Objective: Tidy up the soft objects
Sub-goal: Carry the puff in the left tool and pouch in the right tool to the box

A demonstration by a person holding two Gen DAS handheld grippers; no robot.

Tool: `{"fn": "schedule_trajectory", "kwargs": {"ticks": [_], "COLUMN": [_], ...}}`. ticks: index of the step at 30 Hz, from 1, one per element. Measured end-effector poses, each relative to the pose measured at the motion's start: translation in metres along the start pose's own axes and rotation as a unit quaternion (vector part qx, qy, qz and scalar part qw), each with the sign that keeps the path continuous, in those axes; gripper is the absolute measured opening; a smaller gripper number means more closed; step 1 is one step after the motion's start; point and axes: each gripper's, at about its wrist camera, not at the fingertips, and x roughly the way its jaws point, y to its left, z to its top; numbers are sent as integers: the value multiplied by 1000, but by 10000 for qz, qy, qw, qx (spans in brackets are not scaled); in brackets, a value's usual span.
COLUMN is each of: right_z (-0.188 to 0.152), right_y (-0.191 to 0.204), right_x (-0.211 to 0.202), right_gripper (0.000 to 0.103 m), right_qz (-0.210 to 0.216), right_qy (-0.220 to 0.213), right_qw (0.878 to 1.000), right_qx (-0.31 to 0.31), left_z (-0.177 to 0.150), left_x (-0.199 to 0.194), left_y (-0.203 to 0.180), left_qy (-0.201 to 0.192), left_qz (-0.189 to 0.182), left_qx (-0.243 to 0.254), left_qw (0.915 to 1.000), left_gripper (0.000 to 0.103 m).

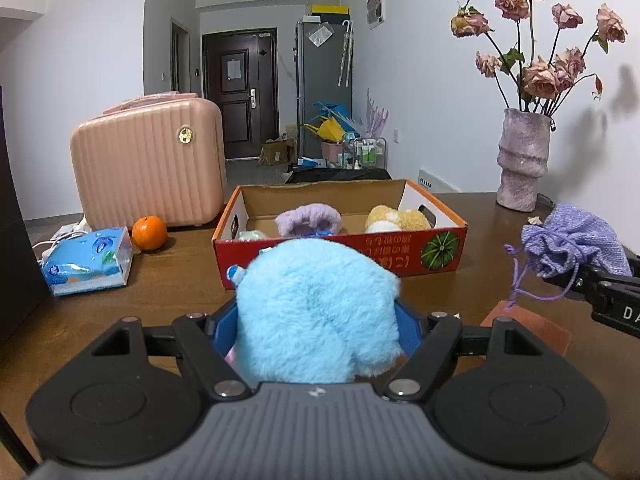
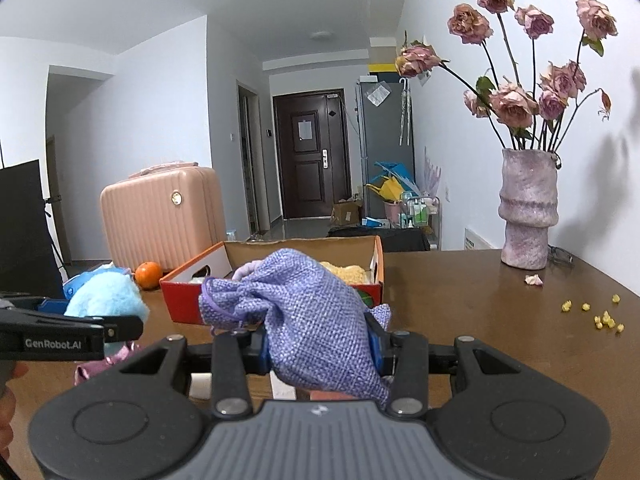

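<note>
Both grippers are loaded up. The left gripper (image 1: pixel 318 320) has its jaws fairly wide and clamped on a fluffy blue plush (image 1: pixel 320 312), blue pads pressed into the fur on both sides. The right gripper (image 2: pixel 320 344) is pinched narrower on a purple pouch (image 2: pixel 304 320), drawstring end bunched and pointing left.

Each camera catches the other tool from the side. The left view shows the pouch (image 1: pixel 576 240) up off the table at the far right with its cord dangling, which you can't tell from the right view, where the pouch fills the middle. The right view shows the plush (image 2: pixel 106 294) held clear of the table at the left, plus something pink and shiny (image 2: pixel 106 362) under it that the left view barely shows.

Just ahead sits the box (image 1: pixel 340 252), red sides, open top. The left view looks in: a purple fuzzy thing (image 1: pixel 310 218), a yellow plush (image 1: pixel 398 218) and something pale green in the near left corner. The right view only gets the yellow bit (image 2: pixel 348 272).

Left of the box: orange (image 1: pixel 149 233), tissue pack (image 1: pixel 88 260), pink case (image 1: pixel 148 164). Vase (image 2: pixel 528 208) of dried roses at the right. Only the right view shows the yellow crumbs (image 2: pixel 600 316) and a petal (image 2: pixel 534 279) on the table (image 2: pixel 480 320).
</note>
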Motion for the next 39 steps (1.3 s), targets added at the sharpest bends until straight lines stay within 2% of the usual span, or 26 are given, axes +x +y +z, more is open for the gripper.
{"fn": "schedule_trajectory", "kwargs": {"ticks": [22, 29, 39], "right_z": [41, 53, 66], "right_y": [11, 17, 21], "right_x": [43, 66, 98], "right_gripper": [42, 42, 42], "right_qz": [29, 22, -6], "right_qy": [-299, -316, -227], "right_qw": [9995, 9994, 9993], "right_qx": [-82, -167, -310], "left_z": [45, 62, 80], "left_x": [19, 33, 63], "left_y": [14, 16, 23], "left_qy": [-503, -592, -527], "left_qz": [-59, -24, 35], "left_qx": [-260, -316, -485], "left_qw": [9984, 9977, 9974], "left_gripper": [77, 77, 77]}}
